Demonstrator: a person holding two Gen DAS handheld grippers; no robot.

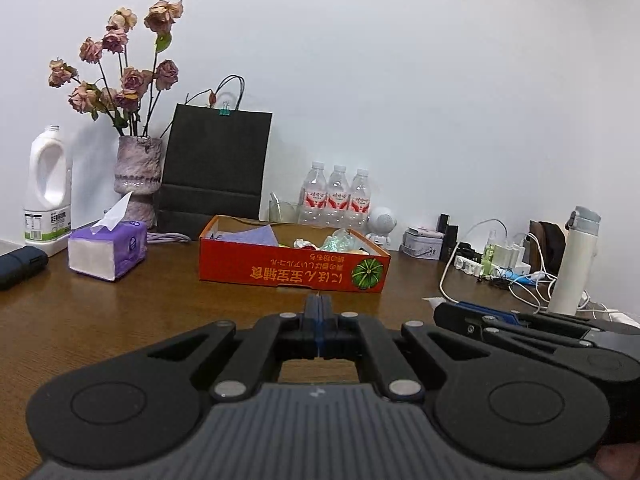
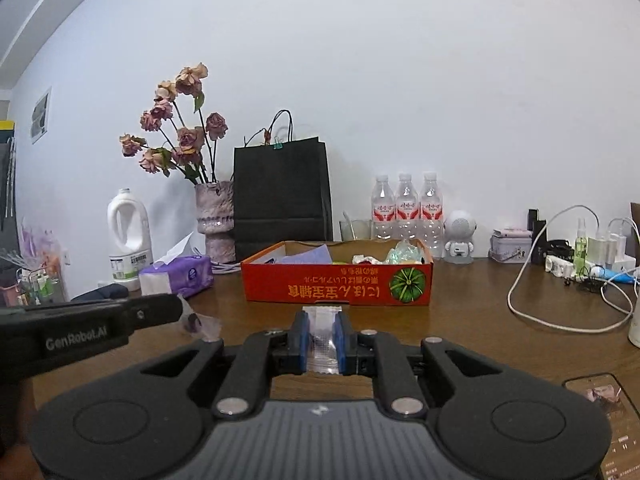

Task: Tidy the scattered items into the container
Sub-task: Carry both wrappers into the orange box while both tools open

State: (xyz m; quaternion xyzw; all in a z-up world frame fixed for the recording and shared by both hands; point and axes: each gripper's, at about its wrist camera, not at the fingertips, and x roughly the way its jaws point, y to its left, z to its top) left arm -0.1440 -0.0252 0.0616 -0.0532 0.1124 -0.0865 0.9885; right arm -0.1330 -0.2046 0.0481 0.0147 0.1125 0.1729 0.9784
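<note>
Starting at your left: the left gripper [image 1: 319, 303] is clenched tight, pads together, and in the right wrist view a small crumpled wrapper [image 2: 200, 323], clear film w/ a purple patch, sits at its tip and looks pinched there by one edge, though the left cam itself shows nothing between the pads. Treat it as near weightless, floppy and slick; a thin edge hold like that can slip w/ any jerk, so keep it squeezed and move smoothly. Centre: the right gripper [image 2: 323, 326] is grasping a clear sachet [image 2: 323, 340] across its width between the blue pads, w/ the far end sticking out past the tips. It's light, soft film too, prob. crinkly, not fragile; the mid-body hold looks secure enough, no need to re-grab. Straight ahead of both tools, on the wooden table [image 2: 480, 340], is the red cardboard box [image 2: 320, 292], open top, low walls, already holding a purple cloth [image 2: 310, 257] and some crumpled packaging [image 2: 400, 256]. Since both items are so light, they'll likely flutter or cling to the pads on release, so get the tips over the rim and low inside before letting go. Further right, mind the white cable [image 2: 520, 304] looping on the table and the phone [image 2: 600, 396] near your right side.
</note>
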